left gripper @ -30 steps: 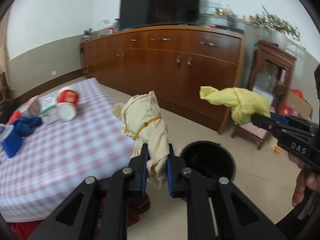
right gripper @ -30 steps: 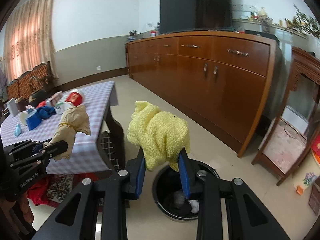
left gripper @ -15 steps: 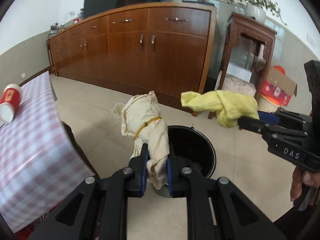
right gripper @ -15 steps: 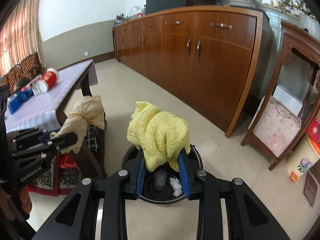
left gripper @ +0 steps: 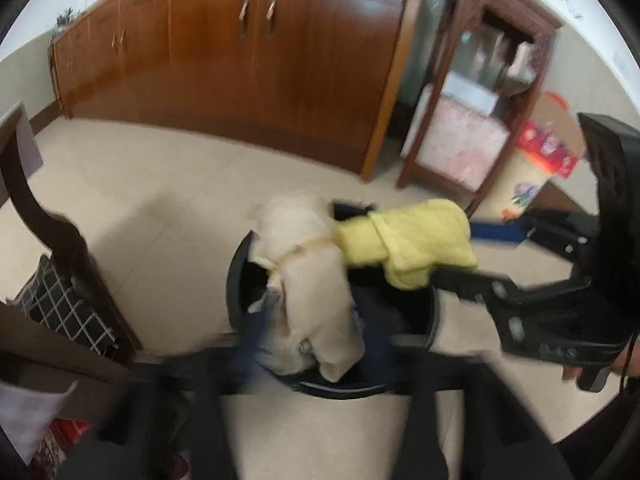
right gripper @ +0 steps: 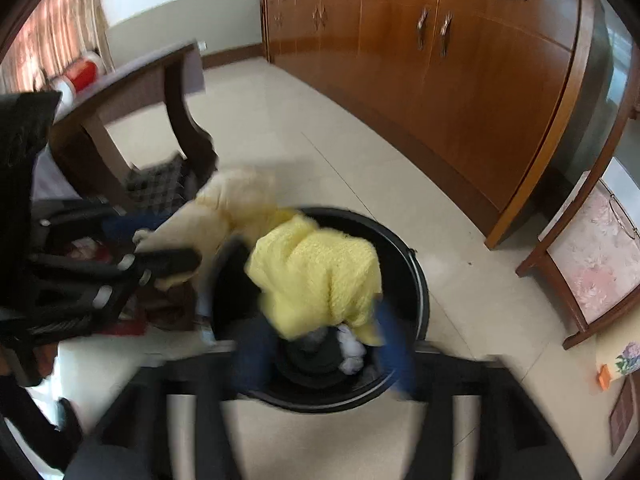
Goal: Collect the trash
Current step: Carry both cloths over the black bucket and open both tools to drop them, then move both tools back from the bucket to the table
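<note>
Left wrist view: our left tool (left gripper: pixel 312 344) is opening, its jaws parting from the cream rag (left gripper: pixel 308 280), which hangs over the black bin (left gripper: pixel 240 276) to drop in.

Right wrist view: our right tool (right gripper: pixel 320 352) is likewise opening, releasing the yellow cloth (right gripper: pixel 320 272) above the bin's mouth.

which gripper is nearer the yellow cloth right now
Right. The right gripper, jaws opening, has the yellow cloth between its fingers over the black bin. The left gripper, also opening, straddles the beige bundle beside it.
</note>
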The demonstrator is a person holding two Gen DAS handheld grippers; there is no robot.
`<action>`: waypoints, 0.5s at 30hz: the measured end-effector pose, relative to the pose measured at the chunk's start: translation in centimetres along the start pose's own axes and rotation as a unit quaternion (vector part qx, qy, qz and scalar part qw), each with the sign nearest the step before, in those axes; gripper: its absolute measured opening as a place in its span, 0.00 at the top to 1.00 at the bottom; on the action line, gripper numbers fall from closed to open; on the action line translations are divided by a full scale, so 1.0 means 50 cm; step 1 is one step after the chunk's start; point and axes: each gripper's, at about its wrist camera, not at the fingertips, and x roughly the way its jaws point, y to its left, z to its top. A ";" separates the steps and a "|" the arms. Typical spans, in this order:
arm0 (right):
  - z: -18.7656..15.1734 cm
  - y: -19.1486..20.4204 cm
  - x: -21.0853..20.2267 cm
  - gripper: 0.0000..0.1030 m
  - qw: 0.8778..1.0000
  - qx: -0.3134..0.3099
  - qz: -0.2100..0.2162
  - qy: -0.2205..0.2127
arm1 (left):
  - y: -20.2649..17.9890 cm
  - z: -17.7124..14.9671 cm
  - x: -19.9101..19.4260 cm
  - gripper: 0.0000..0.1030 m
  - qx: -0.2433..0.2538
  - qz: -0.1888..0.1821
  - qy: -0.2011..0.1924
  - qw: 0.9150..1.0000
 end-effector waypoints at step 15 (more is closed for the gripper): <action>0.001 -0.004 -0.038 0.00 0.998 0.025 -0.058 -0.007 | 0.029 -0.026 -0.111 0.00 -0.034 0.089 -0.032 0.995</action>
